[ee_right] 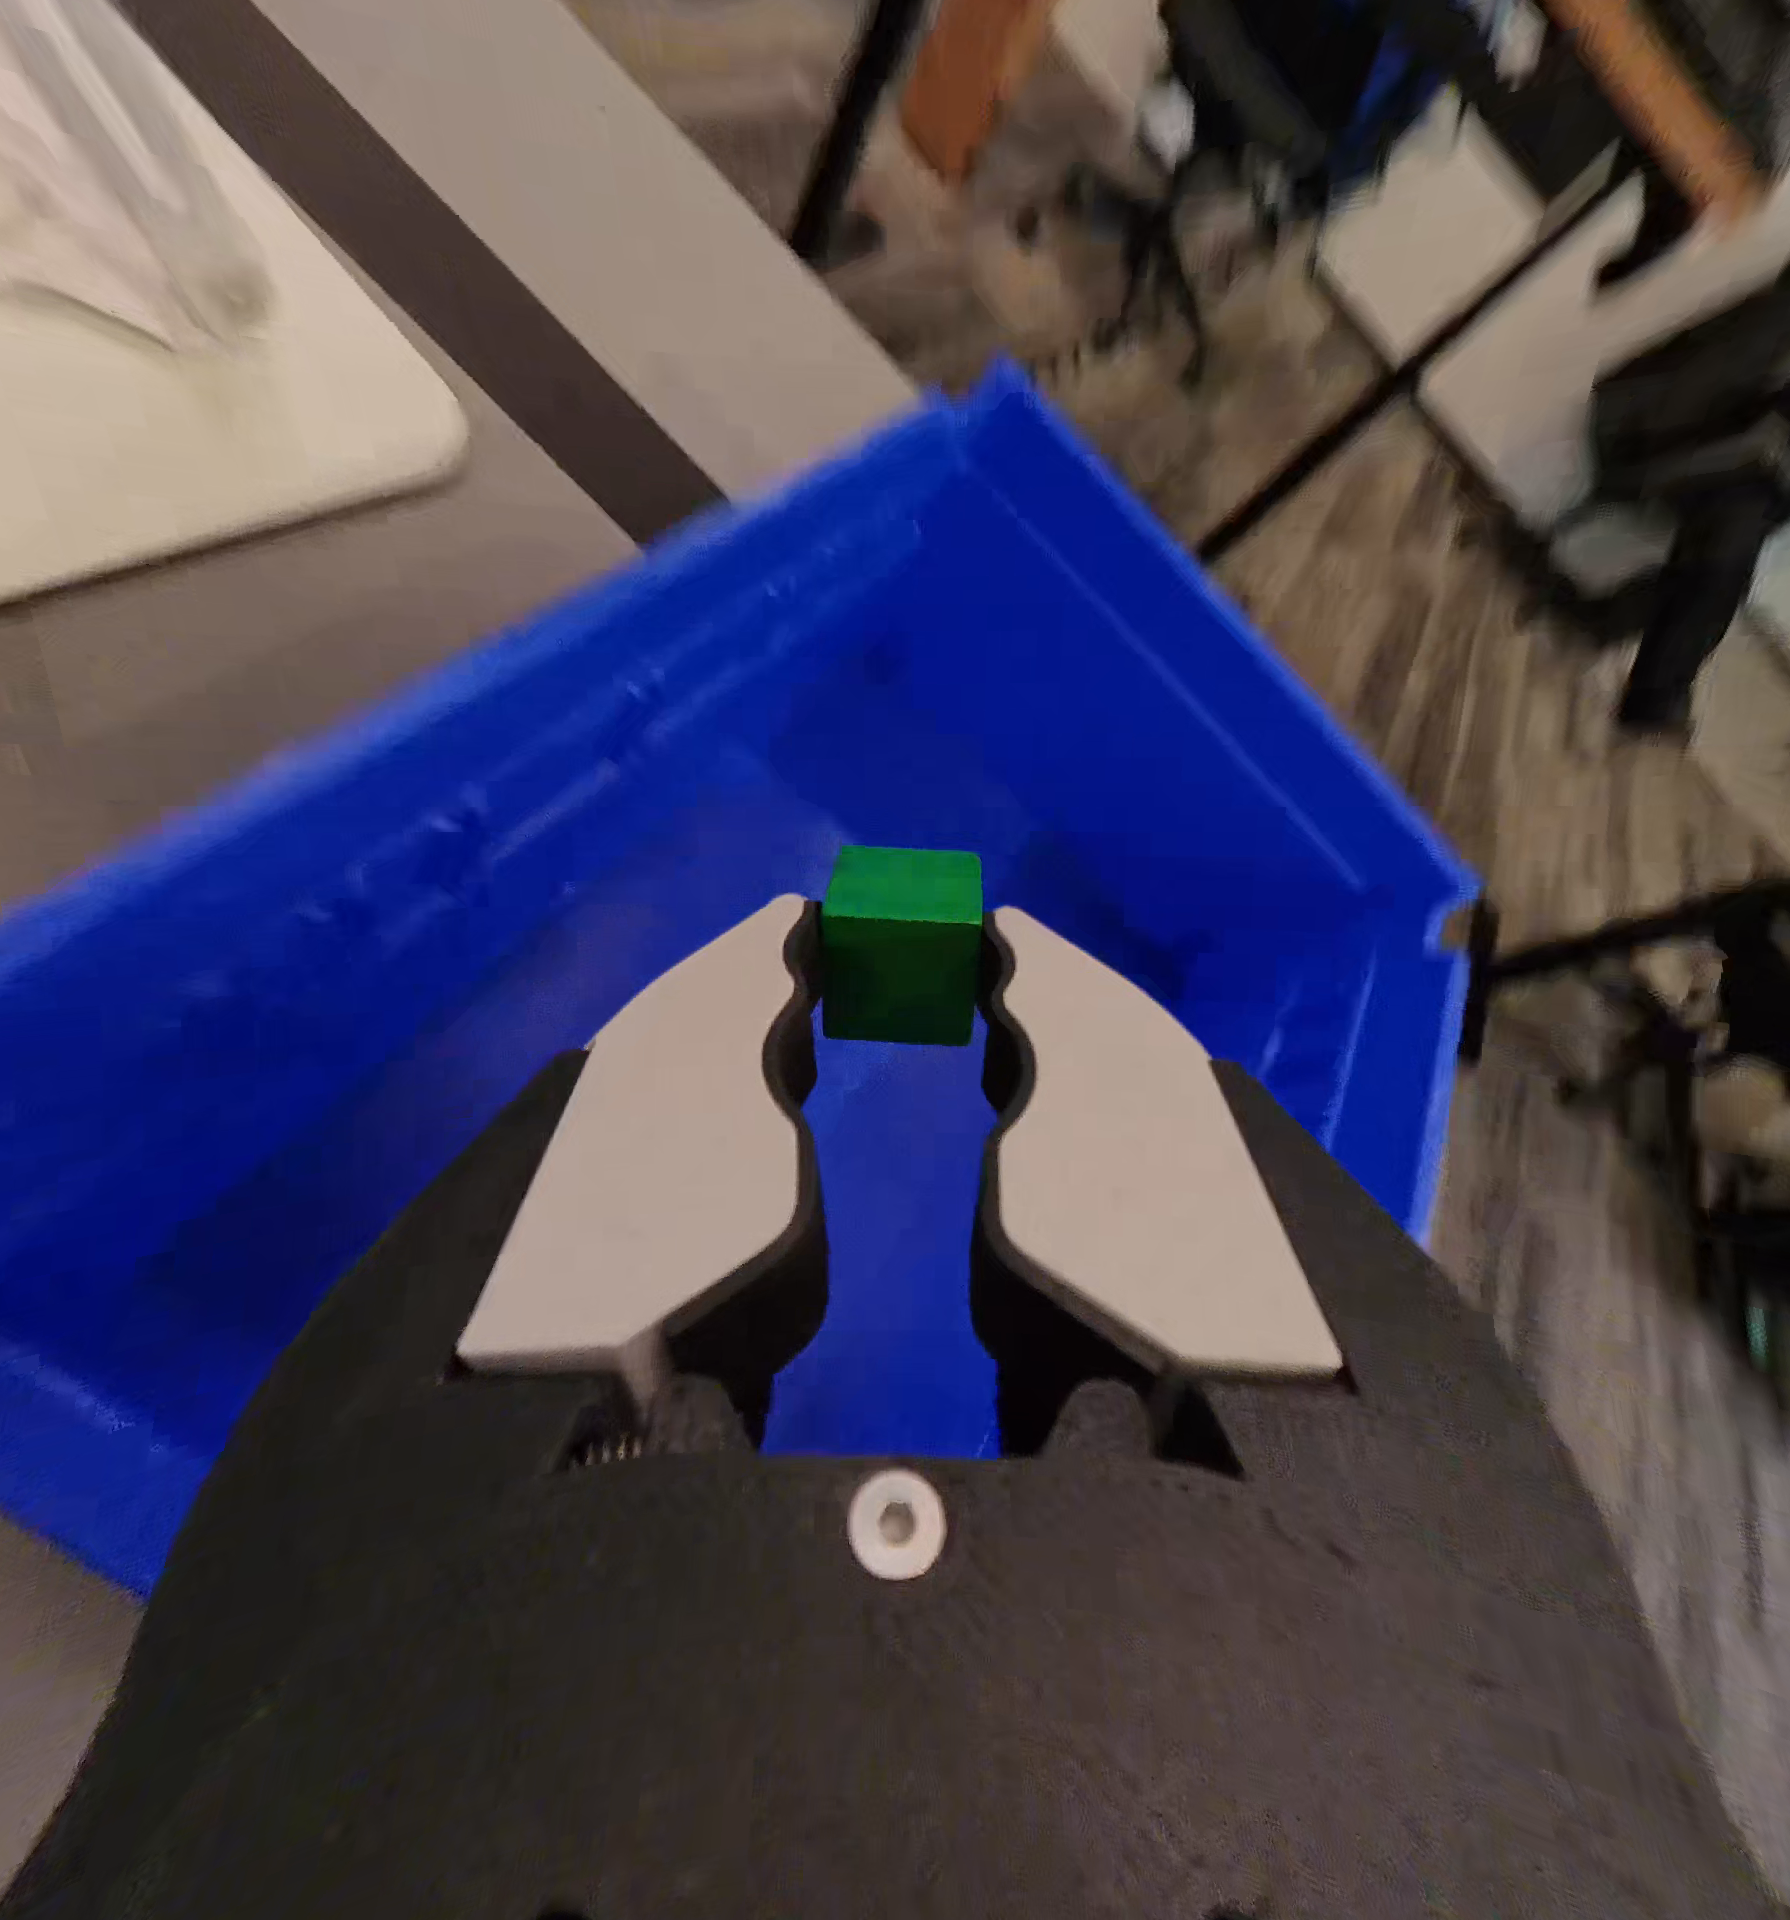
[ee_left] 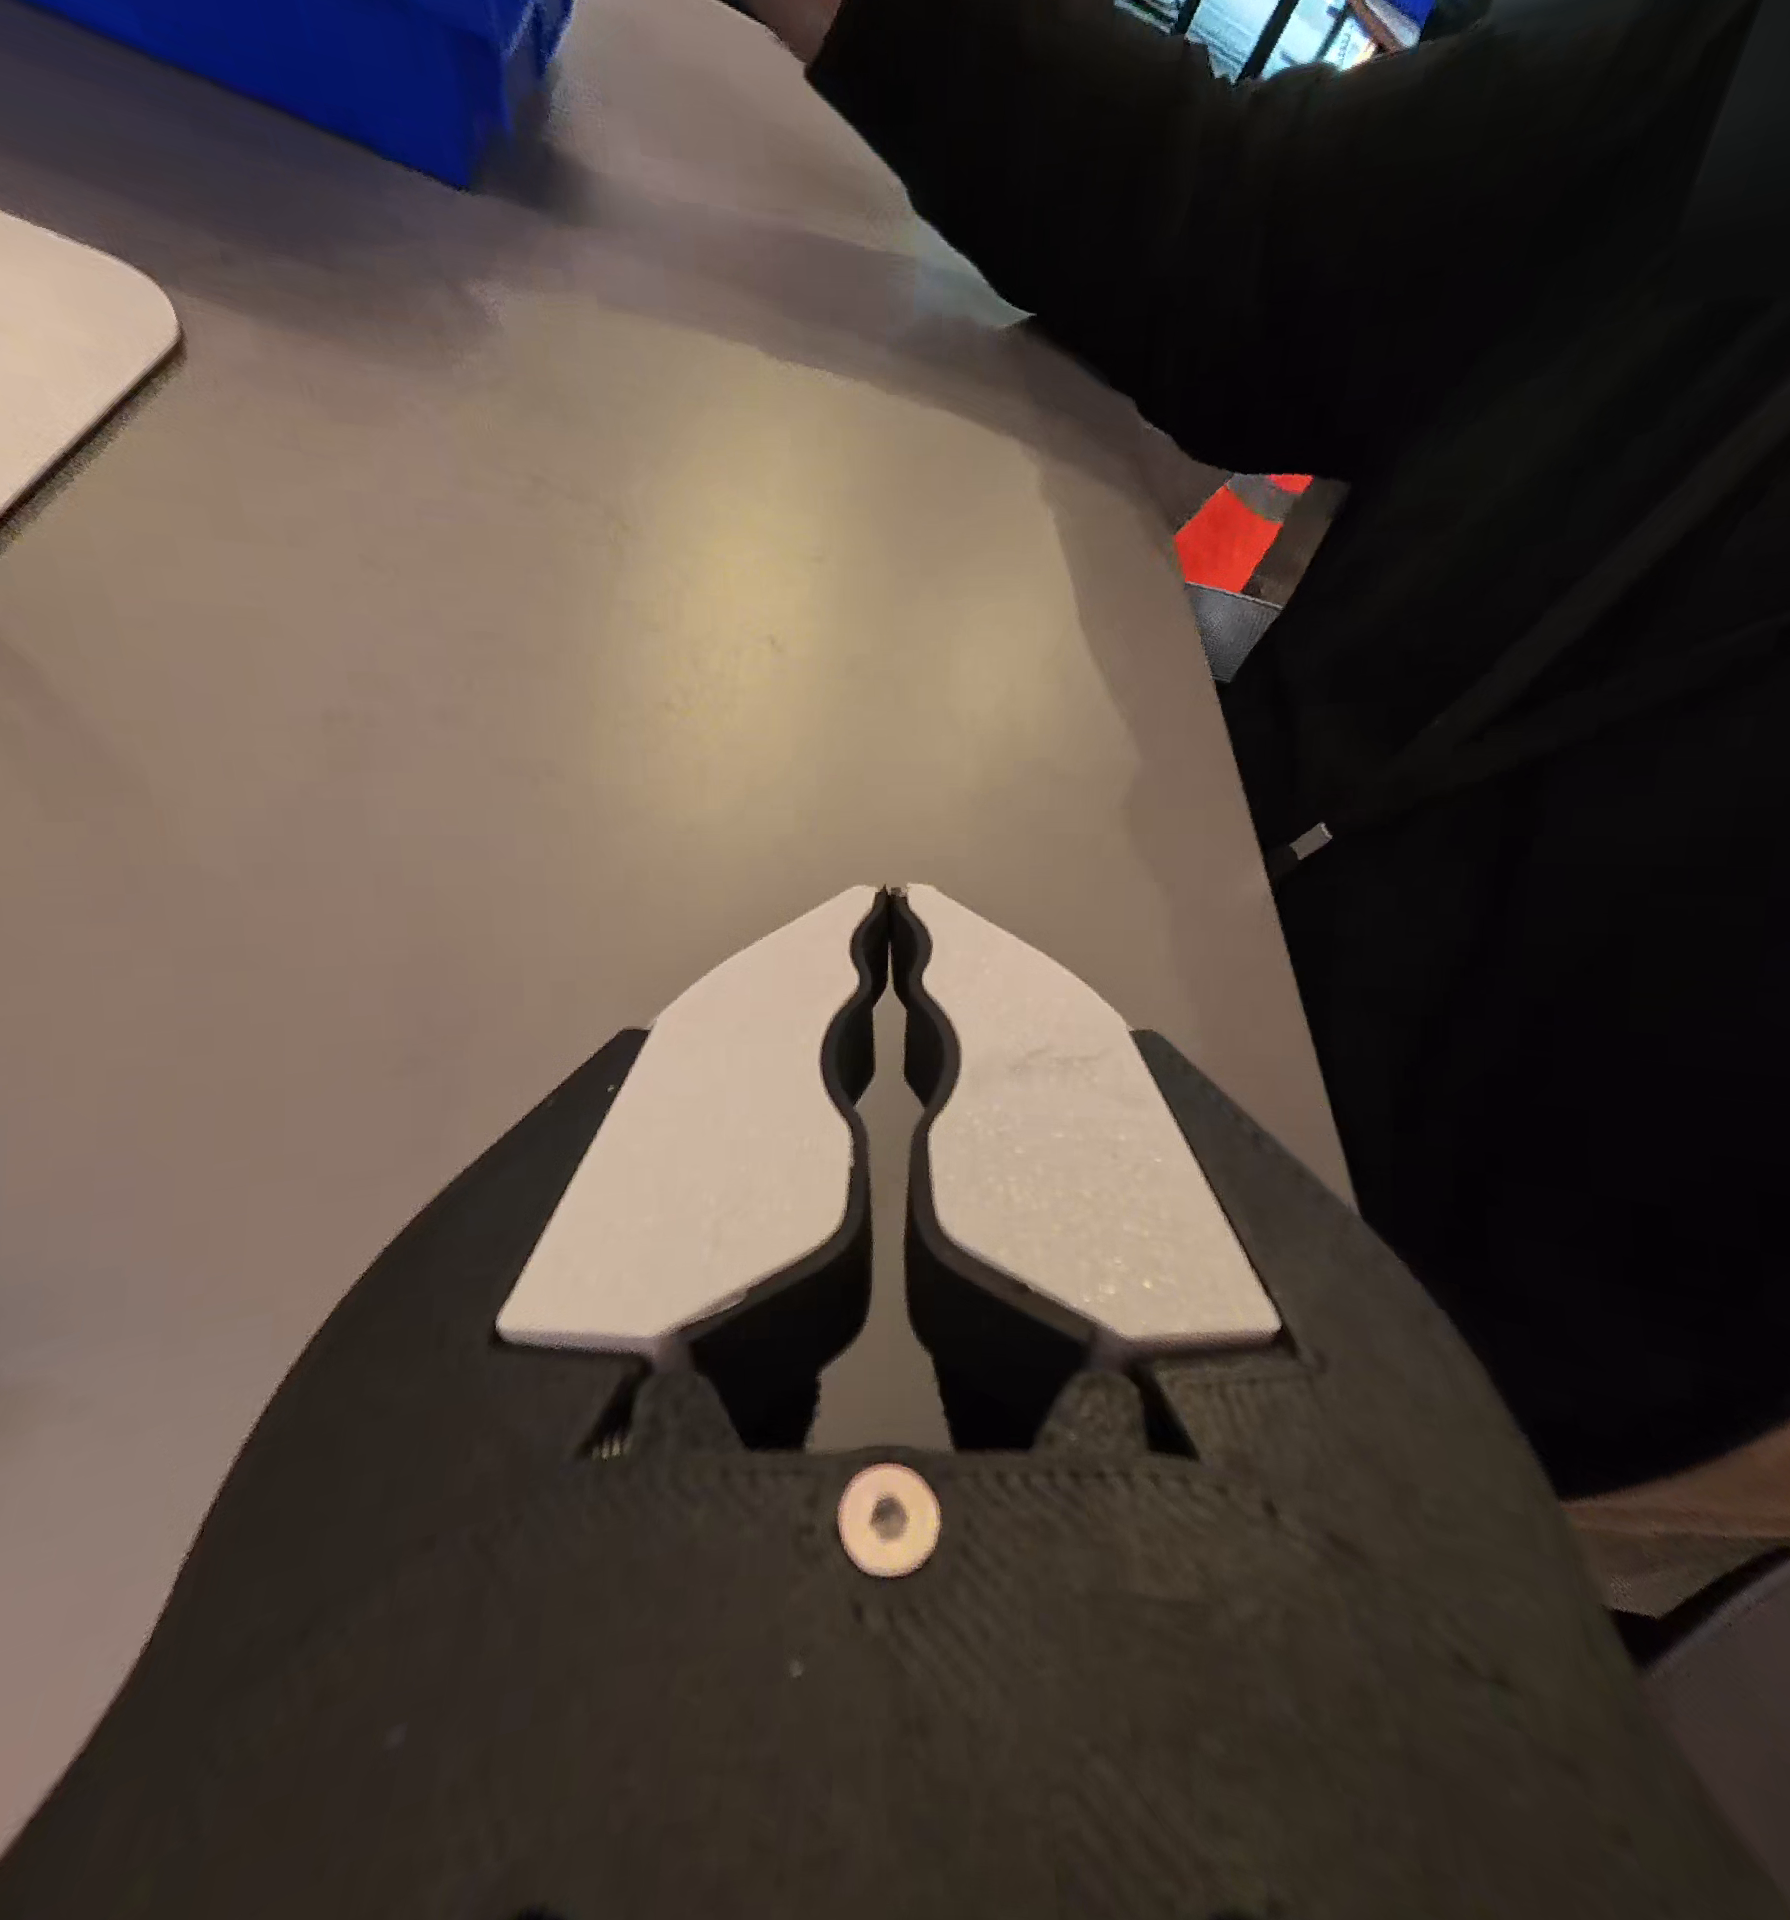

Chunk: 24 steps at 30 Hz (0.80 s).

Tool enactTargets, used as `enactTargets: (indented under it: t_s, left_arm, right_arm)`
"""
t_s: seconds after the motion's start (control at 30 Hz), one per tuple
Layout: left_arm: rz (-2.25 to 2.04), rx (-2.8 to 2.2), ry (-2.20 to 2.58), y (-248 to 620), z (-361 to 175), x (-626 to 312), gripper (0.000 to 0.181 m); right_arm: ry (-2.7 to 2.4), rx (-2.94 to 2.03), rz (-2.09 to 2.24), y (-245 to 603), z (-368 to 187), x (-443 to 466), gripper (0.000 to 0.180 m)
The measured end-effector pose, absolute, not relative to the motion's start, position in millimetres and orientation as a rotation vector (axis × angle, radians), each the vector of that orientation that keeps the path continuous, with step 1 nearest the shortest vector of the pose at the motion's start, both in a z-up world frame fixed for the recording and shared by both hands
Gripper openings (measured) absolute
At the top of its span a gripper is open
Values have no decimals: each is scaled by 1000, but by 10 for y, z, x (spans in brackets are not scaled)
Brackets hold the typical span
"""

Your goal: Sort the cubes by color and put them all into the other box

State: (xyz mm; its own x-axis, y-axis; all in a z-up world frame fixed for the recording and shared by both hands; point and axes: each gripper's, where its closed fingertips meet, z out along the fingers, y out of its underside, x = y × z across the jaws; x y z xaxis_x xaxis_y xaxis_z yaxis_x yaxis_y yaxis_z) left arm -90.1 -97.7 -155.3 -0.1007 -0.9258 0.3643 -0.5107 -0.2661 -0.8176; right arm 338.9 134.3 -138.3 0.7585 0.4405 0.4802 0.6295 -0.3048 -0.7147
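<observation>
The blue box [ee_right: 558,831] runs off the left edge, smeared; background furniture [ee_right: 1493,260] is perhaps chairs, too blurred to tell.

Both the left gripper [ee_left: 889,891] and the right gripper [ee_right: 899,914] share one build: a matte black, layered printed body, a single silver hex-socket screw [ee_left: 889,1521] set at its centre, and two pale grey fingers [ee_left: 735,1132] with wavy black inner edges tapering to points. The person wears a black long sleeve [ee_left: 1234,218] and dark clothing.
</observation>
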Motion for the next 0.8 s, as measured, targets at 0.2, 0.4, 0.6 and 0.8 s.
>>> enactTargets:
  t_s: [0.2, 0.4, 0.6, 0.8]
  left_arm:
    - [-1315, -1784, 1515, -891, -1603, -966, 0]
    - [-1273, -1800, 1492, -824, -1608, -1054, 0]
    - [-1173, -1810, 1491, -773, -1616, -1136, 0]
    - [-1015, -1841, 1472, -645, -1591, -1350, 0]
  right_arm:
    - [-625, -2045, -282, 1462, -1461, 3664, 80]
    - [-664, -1925, -264, 1193, -1108, 3430, 70]
    - [-760, -1756, -257, 806, -823, 2940, 60]
    - [-869, -1608, -191, 384, -711, 2359, 50]
